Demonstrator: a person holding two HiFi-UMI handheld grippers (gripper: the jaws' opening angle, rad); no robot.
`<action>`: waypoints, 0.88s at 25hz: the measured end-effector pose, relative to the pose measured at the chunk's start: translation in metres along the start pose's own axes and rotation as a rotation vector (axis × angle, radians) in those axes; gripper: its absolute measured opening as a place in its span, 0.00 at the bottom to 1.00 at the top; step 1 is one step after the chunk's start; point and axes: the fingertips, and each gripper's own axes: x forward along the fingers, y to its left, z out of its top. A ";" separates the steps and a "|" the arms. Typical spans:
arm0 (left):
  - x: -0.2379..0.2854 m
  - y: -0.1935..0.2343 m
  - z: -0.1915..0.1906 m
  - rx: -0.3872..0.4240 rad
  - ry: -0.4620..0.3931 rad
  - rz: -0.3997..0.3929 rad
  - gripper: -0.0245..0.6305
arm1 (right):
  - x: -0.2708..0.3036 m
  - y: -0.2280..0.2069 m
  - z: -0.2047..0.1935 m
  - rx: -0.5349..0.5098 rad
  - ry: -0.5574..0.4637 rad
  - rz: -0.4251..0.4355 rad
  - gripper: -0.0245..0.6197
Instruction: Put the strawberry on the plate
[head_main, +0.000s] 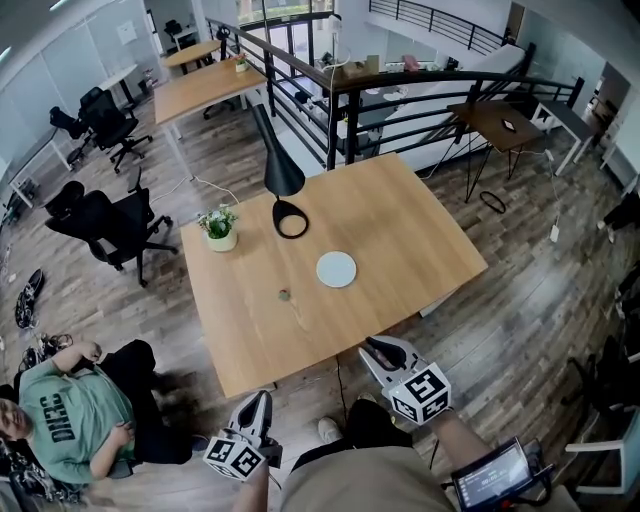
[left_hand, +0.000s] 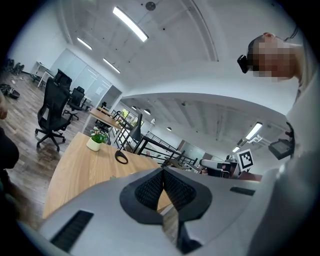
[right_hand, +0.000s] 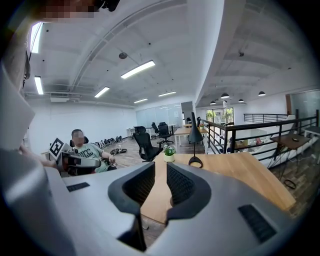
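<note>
On the wooden table (head_main: 400, 230) a round white plate (head_main: 336, 269) lies near the middle. A small dark lump (head_main: 284, 295), which I take for the strawberry, sits on the wood to the plate's left and a little nearer to me. Both grippers hang off the table's near edge, well short of either. My left gripper (head_main: 257, 403) (left_hand: 163, 171) is below the near left corner with its pads pressed together and nothing in them. My right gripper (head_main: 378, 348) (right_hand: 160, 167) is at the near edge, its jaws a little apart and empty.
A small potted plant (head_main: 218, 228) and a black desk lamp with a ring base (head_main: 290, 219) stand at the table's far left. A person in a green shirt (head_main: 60, 420) sits on the floor to the left. Black office chairs (head_main: 110, 225) and a railing (head_main: 400, 90) lie beyond.
</note>
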 end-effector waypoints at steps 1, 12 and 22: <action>0.002 -0.001 0.000 0.001 0.002 -0.001 0.04 | 0.001 -0.002 0.000 0.003 0.001 0.001 0.13; 0.036 0.013 0.004 -0.027 0.010 0.099 0.04 | 0.046 -0.040 -0.006 0.021 0.047 0.092 0.13; 0.103 0.026 0.039 -0.029 -0.024 0.184 0.04 | 0.110 -0.095 0.020 -0.008 0.065 0.196 0.13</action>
